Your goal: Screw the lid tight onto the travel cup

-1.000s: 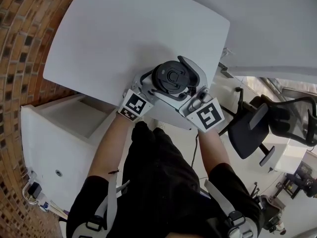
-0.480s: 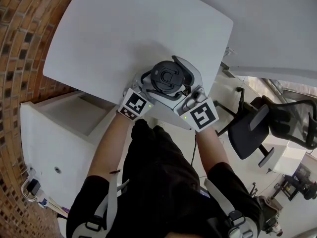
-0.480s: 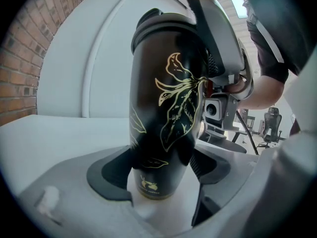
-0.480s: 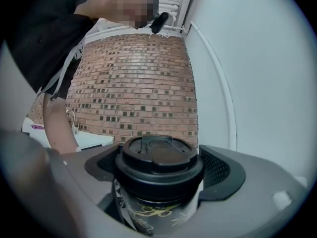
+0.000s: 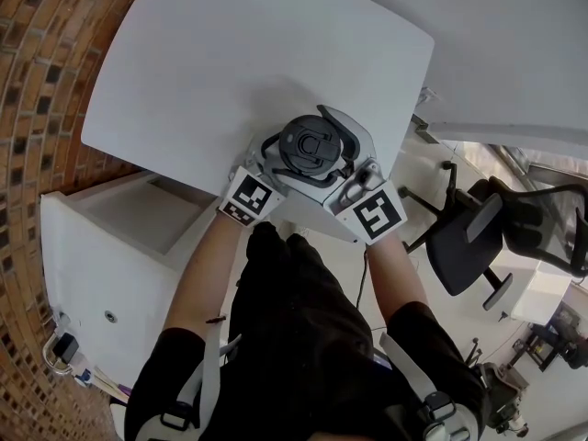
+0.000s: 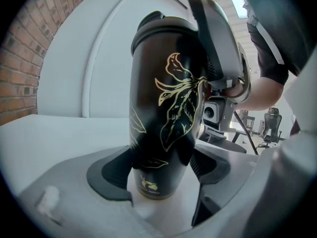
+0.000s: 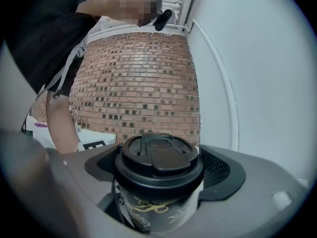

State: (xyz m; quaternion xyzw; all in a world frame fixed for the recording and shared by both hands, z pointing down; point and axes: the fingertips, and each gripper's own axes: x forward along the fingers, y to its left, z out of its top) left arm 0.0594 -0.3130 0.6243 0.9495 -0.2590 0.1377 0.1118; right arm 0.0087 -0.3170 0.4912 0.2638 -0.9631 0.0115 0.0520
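Closest to us, our two forearms reach forward to the marker cubes, the left one [image 5: 250,197] and the right one [image 5: 372,214], and both tools meet over the near edge of the white table [image 5: 239,53].

The left gripper [image 6: 161,170] is closed on the travel cup [image 6: 166,103]. Its dark pads [image 6: 110,175] press the lower part of the black body from both sides, under the gold leaf print. We judge that this grip is there to stop the cup turning.

The right gripper [image 7: 158,168] is closed on the lid [image 7: 159,155], one ribbed pad [image 7: 218,168] on each side of its rim. It sits higher and crosswise to the left one, so a twist of the wrist can act on the lid alone.

The cup stands upright between the two tools, with the lid level on its mouth. We cannot tell whether its base rests on the table or hangs just above it, nor how far the thread has run.

Beyond the table lie a brick wall [image 5: 37,81] to the left and an office chair [image 5: 464,237] to the right, well apart from the work.
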